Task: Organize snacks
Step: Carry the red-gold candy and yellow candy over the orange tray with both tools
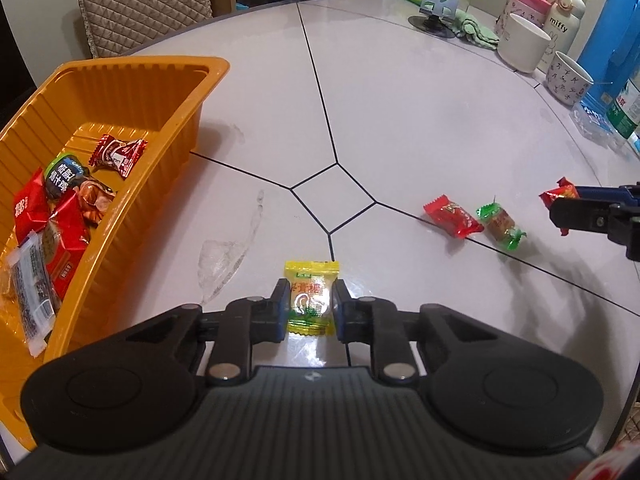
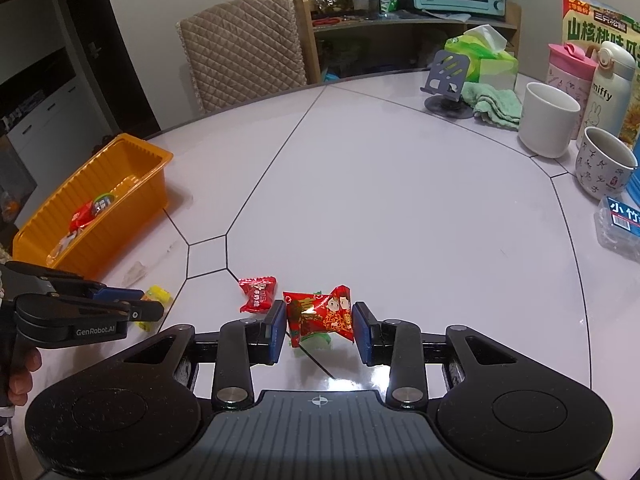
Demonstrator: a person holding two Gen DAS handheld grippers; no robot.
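In the left wrist view the left tongs (image 1: 311, 306) sit at the lower centre of the frame, clamped on a yellow candy (image 1: 311, 300) whose wrapper is pinched between the two blue pads while it lies on the white bench (image 1: 400, 128). At the left edge of that frame stands an orange tray (image 1: 168, 80) with ribbed walls, holding several wrapped snacks, among them a dark red candy (image 1: 119, 155) nearest its far end. To the right of centre, a red candy (image 1: 453, 218) lies just beside a green-wrapped candy (image 1: 501, 225) on the bench, and at the right edge the right tongs (image 1: 576, 210) reach in with a red packet at their tip. In the right wrist view the right tongs (image 2: 319, 328) fill the lower centre, closed on a red packet with cartoon figures (image 2: 320, 314), their blue pads pressing its two ends. Just to the left of it lies the red candy (image 2: 258, 294), and a bit of green wrapper shows beneath the packet. At the lower left of this frame the left tongs (image 2: 154, 306) are seen from the side with the yellow candy (image 2: 158, 294) at their tip, a hand (image 2: 20, 376) gripping the handle below. The orange tray (image 2: 132, 192) stands at the left, well apart from the candies. Cups, bottles, a cloth and a tissue pack crowd the upper right of both frames.
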